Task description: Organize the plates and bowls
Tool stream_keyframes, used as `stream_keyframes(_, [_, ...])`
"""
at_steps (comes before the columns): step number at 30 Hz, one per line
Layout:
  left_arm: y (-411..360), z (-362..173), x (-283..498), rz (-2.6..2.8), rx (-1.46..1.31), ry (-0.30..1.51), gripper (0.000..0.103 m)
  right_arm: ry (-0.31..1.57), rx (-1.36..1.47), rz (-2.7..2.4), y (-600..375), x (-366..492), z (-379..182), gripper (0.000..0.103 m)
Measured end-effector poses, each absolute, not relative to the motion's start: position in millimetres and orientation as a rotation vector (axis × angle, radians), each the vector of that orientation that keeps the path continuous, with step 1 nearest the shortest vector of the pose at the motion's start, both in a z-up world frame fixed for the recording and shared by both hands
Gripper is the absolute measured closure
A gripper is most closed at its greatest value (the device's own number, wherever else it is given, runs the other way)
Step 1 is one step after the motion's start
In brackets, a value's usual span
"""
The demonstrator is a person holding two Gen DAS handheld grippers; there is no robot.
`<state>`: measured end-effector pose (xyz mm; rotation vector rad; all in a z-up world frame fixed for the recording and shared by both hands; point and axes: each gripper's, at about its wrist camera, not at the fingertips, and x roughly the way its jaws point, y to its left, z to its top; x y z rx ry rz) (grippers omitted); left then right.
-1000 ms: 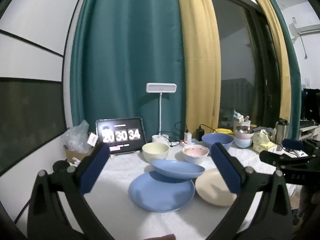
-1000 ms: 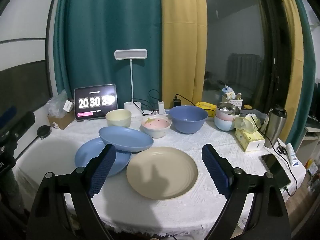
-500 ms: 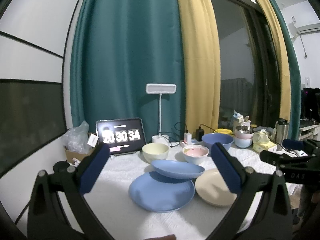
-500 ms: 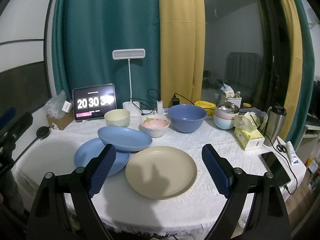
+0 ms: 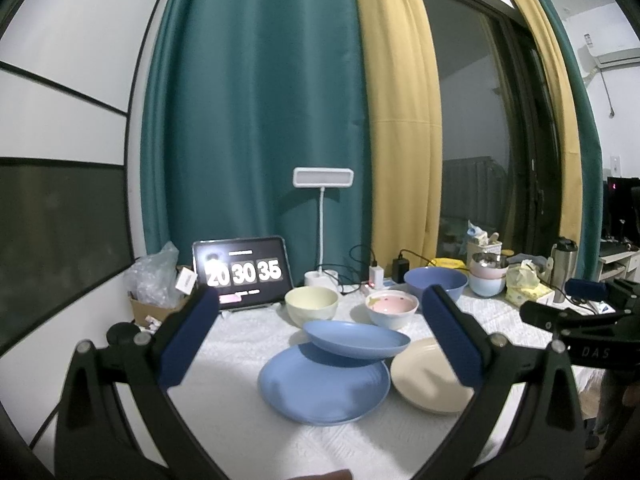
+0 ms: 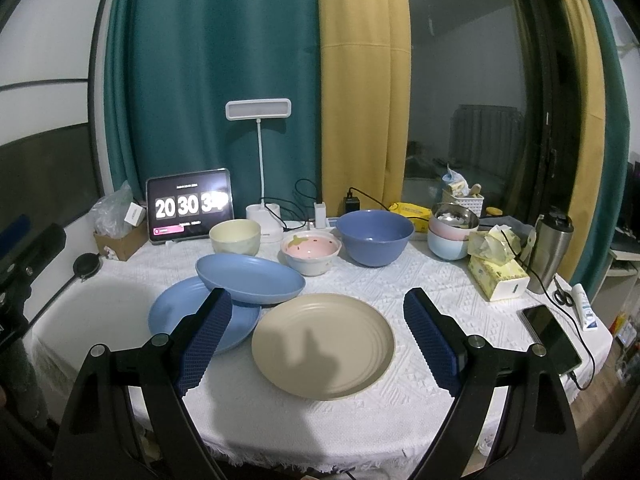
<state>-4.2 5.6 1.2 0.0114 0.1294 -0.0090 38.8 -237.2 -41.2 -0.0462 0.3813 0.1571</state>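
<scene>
On the white-clothed table [image 6: 360, 412] a deep blue plate [image 6: 250, 279] leans tilted on a flat blue plate [image 6: 176, 316], beside a beige plate [image 6: 323, 345]. Behind stand a cream bowl [image 6: 235, 236], a pink strawberry bowl [image 6: 311, 252] and a large blue bowl [image 6: 375, 237]. The left wrist view shows the same deep blue plate [image 5: 356, 338], flat blue plate [image 5: 324, 390] and beige plate [image 5: 428, 384]. My left gripper [image 5: 320, 340] is open and empty, short of the plates. My right gripper [image 6: 318, 344] is open and empty above the table's front edge.
A tablet clock [image 6: 190, 206], a desk lamp [image 6: 259, 168] and chargers stand at the back. Stacked bowls [image 6: 454, 232], a tissue box [image 6: 498, 276], a steel flask [image 6: 550, 252], scissors and a phone [image 6: 552, 332] lie at the right. A box with plastic bags [image 6: 116, 224] is far left.
Both grippers stay open and nearly still; the right view has drifted slightly. The clock has advanced a second. No plate or bowl has moved.
</scene>
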Motion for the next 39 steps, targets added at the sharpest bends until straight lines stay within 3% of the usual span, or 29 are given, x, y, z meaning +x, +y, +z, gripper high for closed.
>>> stream_keyframes(39, [6.4,2.0,-4.3,-0.009,0.009,0.129,0.001,0.381,-0.039,0.159,-238.7,42.0,-41.0,0.012])
